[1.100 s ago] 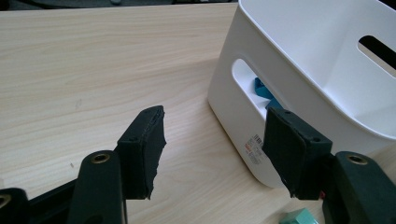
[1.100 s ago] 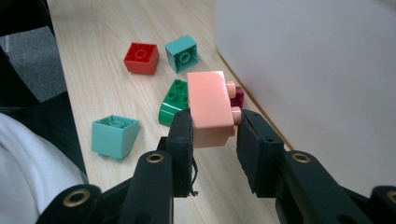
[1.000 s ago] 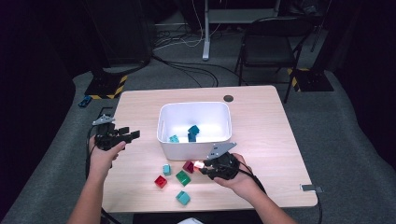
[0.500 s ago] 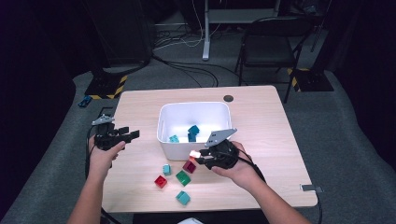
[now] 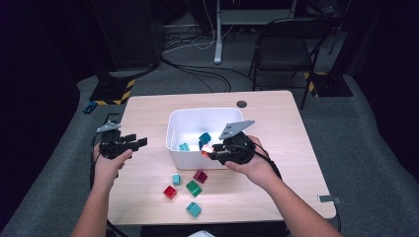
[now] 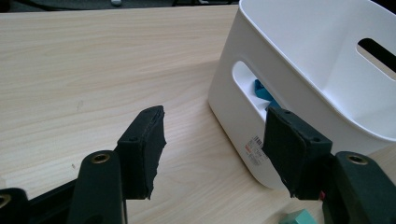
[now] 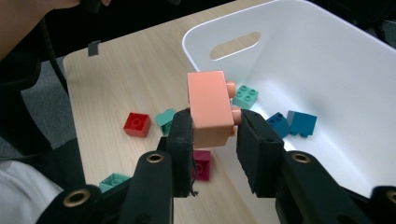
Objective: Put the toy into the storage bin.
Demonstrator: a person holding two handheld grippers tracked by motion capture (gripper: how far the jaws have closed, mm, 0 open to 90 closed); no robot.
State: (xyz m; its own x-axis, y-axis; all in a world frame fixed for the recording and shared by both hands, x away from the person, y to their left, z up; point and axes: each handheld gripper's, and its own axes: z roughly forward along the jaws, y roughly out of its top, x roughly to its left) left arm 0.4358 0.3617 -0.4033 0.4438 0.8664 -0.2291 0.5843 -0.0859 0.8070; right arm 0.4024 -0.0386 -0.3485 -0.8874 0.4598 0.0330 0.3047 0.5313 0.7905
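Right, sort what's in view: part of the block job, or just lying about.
Job:
- right gripper, shut on the salmon block
- white bin with teal blocks
- loose blocks on the table: red, maroon, green

Lying about:
- chair
- floor cables
- left gripper, open, idle

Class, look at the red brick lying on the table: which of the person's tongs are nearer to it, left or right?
Right. The right tongs hang at the tub's front rim, just beyond the red brick. The left tongs sit farther off, toward the table's left edge.

You can read no words anywhere: the white bin [image 6: 261, 116] carries a small barcode sticker [image 6: 256, 150] low on its side, but its print is too tiny to read.
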